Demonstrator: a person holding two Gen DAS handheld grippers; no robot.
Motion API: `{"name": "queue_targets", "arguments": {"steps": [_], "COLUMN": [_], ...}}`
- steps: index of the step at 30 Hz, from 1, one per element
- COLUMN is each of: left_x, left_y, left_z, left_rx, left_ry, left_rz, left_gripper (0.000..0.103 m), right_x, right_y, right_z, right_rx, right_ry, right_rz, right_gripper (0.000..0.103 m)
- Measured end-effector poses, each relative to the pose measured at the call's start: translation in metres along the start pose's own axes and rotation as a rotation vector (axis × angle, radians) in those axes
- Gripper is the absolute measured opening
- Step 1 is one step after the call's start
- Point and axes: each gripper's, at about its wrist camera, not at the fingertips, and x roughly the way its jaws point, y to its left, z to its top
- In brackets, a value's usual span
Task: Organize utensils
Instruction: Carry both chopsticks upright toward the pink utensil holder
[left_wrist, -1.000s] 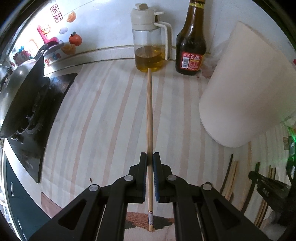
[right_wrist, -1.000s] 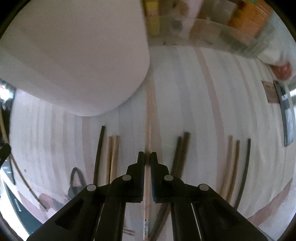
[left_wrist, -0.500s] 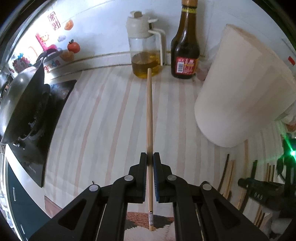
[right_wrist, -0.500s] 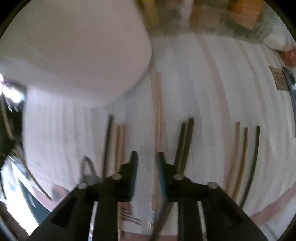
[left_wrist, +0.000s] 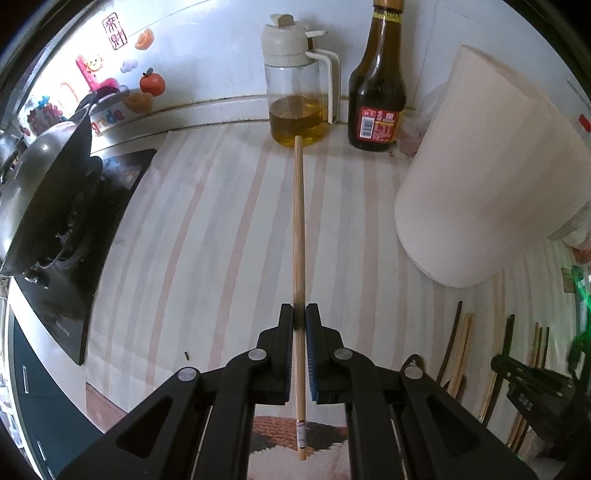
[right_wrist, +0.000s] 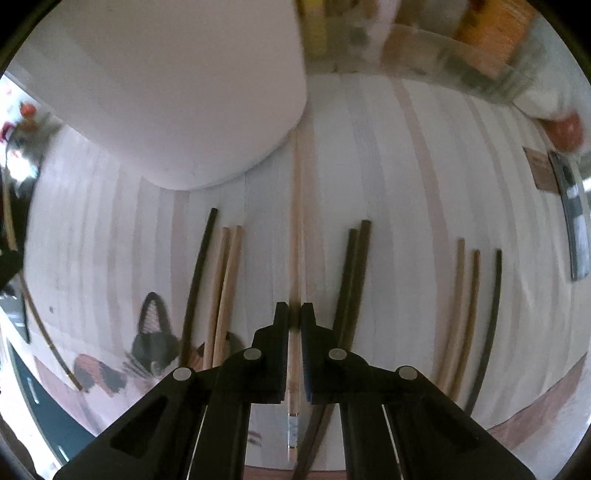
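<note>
The left tongs (left_wrist: 300, 314) are clenched on a light chopstick (left_wrist: 298, 236) held above the striped tabletop (left_wrist: 207, 236). The right tongs (right_wrist: 294, 314) have just been closing and now grip a pale chopstick (right_wrist: 294, 229), between other chopsticks (right_wrist: 225, 280) lying beside a white container (right_wrist: 177, 92).

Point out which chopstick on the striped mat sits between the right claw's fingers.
The pale chopstick on the pinkish stripe at centre, lying alone. The right claw straddles it; the light pair lies to its left in the picture, the dark pair to its right.
</note>
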Motion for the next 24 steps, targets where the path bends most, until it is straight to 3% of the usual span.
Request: {"name": "queue_targets", "arguments": {"steps": [4,11,18,24], "left_x": [-0.009,-0.042,-0.106,-0.167], "left_y": [0.002,0.002,0.002,-0.008], "left_z": [0.001,0.004,0.020,0.053], "left_rx": [-0.002,-0.005,-0.011,-0.016], "left_ry": [-0.011,-0.069,-0.183,-0.297], "left_rz": [-0.008,-0.052,-0.149,-0.268], "left_gripper": [0.004,0.004,0.004,0.004], "right_x": [-0.019,-0.068,-0.145,-0.204], "right_y": [-0.013,-0.019,-0.008,0.012], "right_z": [-0.022,-0.029,0.010,0.048], "right_rx": [0.038,0.083,0.094,0.105], "right_ry": [-0.058,-0.199,-0.369,-0.513], "right_rz": [0.062,0.144,0.231,0.313], "right_gripper": [0.006,0.006,0.006,0.006]}}
